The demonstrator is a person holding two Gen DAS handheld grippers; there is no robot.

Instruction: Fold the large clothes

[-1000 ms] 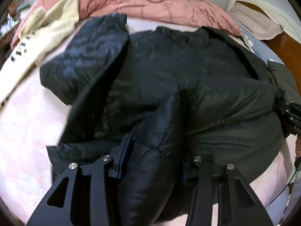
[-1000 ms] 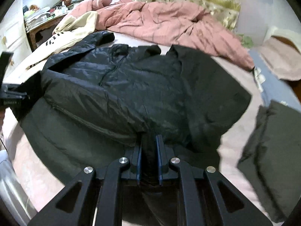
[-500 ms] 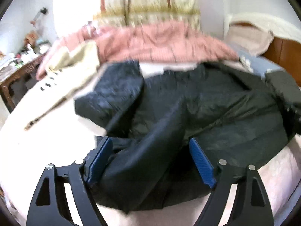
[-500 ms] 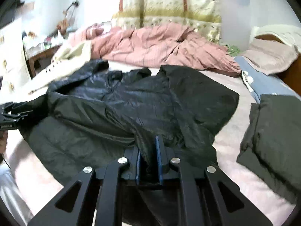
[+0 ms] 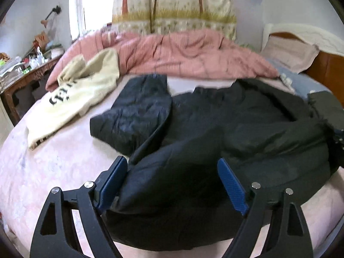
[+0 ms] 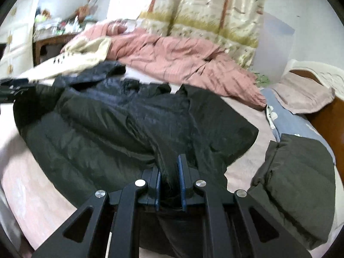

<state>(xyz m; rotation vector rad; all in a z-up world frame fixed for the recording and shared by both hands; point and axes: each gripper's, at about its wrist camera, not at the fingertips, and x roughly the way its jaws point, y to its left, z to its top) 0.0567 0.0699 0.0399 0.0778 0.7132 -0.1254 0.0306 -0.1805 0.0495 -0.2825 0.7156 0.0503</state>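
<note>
A large black puffer jacket (image 5: 236, 124) lies spread on the pink bed, one sleeve (image 5: 137, 116) lying out to the left. My left gripper (image 5: 174, 182) is open, its blue pads (image 5: 114, 180) wide apart on either side of a loose bulge of the jacket's hem. In the right wrist view the jacket (image 6: 120, 129) fills the middle. My right gripper (image 6: 169, 176) is shut on a pinched fold of the jacket's edge, holding it slightly raised.
A crumpled pink duvet (image 5: 182, 53) lies along the far side. A cream sweatshirt with black letters (image 5: 71, 99) lies at the far left. A folded dark green garment (image 6: 296, 185) lies at the right. A cluttered wooden desk (image 5: 23, 75) stands left. Pillows (image 6: 305, 94) lie by the wooden headboard.
My left gripper has opened and let go of the jacket fabric, then drawn back and tilted up. My right gripper stays shut on the jacket and has also tilted up.
</note>
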